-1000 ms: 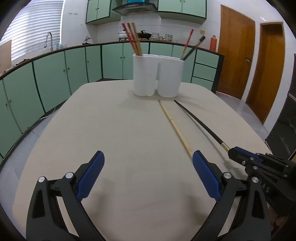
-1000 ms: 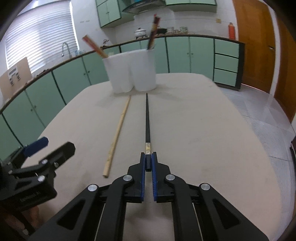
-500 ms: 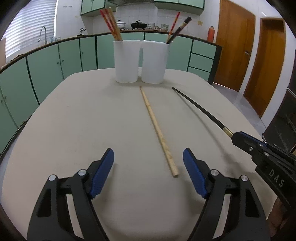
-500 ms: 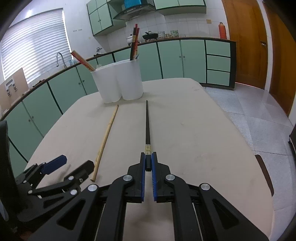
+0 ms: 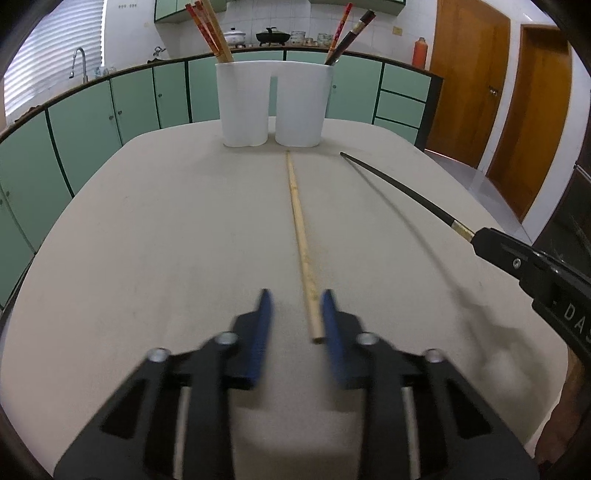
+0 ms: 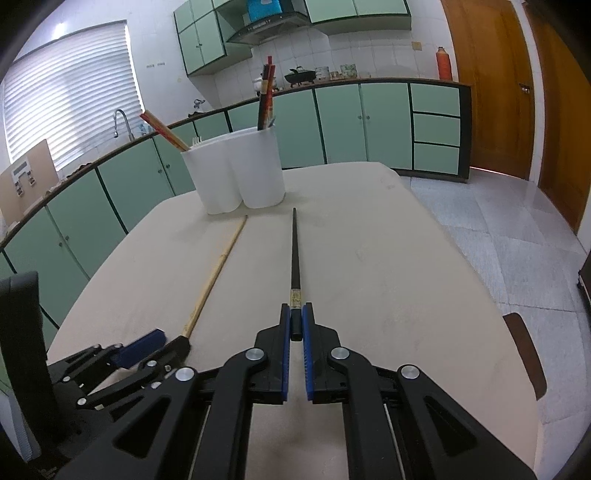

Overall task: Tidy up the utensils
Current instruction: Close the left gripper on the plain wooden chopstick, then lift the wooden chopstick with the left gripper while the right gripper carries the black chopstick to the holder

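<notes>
Right gripper [image 6: 294, 325] clamped on butt of black chopstick [image 6: 294, 251], tip aimed toward white holder [image 6: 236, 168] for sorting. Left gripper [image 5: 293, 314] closing around near end of bamboo chopstick [image 5: 300, 236] flat on table [image 5: 147, 240]; pads not yet pressing.

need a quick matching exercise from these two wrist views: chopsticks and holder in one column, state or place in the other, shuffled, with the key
Column 1
1. black chopstick
2. pale wooden chopstick
3. red chopsticks
4. white holder

Column 2
A. standing up inside a compartment
B. lying on the table between the closing pads of the left claw, not clamped yet
C. clamped at its thick end by the right claw
D. upright at the far end of the table

Pairs: 1-C, 2-B, 3-A, 4-D
</notes>
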Demonstrator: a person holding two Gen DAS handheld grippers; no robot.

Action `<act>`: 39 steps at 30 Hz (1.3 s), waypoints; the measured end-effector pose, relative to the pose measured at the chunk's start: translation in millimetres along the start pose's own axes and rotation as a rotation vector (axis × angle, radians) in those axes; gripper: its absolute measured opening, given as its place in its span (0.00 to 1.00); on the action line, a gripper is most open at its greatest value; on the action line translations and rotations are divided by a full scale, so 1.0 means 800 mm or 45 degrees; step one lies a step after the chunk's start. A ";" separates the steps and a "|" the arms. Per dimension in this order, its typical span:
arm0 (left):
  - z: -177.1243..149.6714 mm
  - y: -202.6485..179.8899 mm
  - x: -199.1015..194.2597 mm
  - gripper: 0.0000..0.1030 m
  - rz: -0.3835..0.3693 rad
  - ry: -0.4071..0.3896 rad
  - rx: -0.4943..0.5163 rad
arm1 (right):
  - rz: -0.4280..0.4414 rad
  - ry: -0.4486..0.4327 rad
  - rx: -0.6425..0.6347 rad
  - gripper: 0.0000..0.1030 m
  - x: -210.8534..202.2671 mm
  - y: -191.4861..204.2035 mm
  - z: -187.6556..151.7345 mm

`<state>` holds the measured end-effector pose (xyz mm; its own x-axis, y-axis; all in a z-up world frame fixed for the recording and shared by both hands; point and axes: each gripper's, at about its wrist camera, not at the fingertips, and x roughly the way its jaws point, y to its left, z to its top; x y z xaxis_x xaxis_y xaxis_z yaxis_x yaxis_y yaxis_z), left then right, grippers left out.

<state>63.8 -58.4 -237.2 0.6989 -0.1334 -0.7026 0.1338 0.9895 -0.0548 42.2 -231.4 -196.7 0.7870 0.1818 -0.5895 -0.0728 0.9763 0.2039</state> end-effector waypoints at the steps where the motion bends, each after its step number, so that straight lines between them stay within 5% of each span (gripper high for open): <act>1: 0.000 0.001 0.000 0.08 -0.006 0.002 -0.001 | -0.001 -0.002 -0.004 0.06 0.000 0.001 0.001; 8: 0.006 0.009 -0.009 0.06 -0.045 -0.002 -0.011 | -0.005 -0.016 -0.024 0.06 -0.005 0.002 0.005; 18: 0.040 0.010 -0.068 0.06 0.000 -0.178 0.082 | 0.012 -0.075 -0.028 0.06 -0.024 0.000 0.031; 29: 0.136 0.017 -0.132 0.06 -0.056 -0.421 0.079 | 0.034 -0.166 -0.122 0.06 -0.060 0.017 0.123; 39: 0.191 0.020 -0.158 0.06 -0.133 -0.425 0.100 | 0.162 -0.185 -0.198 0.06 -0.076 0.041 0.200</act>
<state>85.0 -34.0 -40.5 0.8679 -0.2569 -0.4251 0.2608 0.9641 -0.0502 89.9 -228.9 -29.1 0.8445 0.2967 -0.4458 -0.2615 0.9550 0.1402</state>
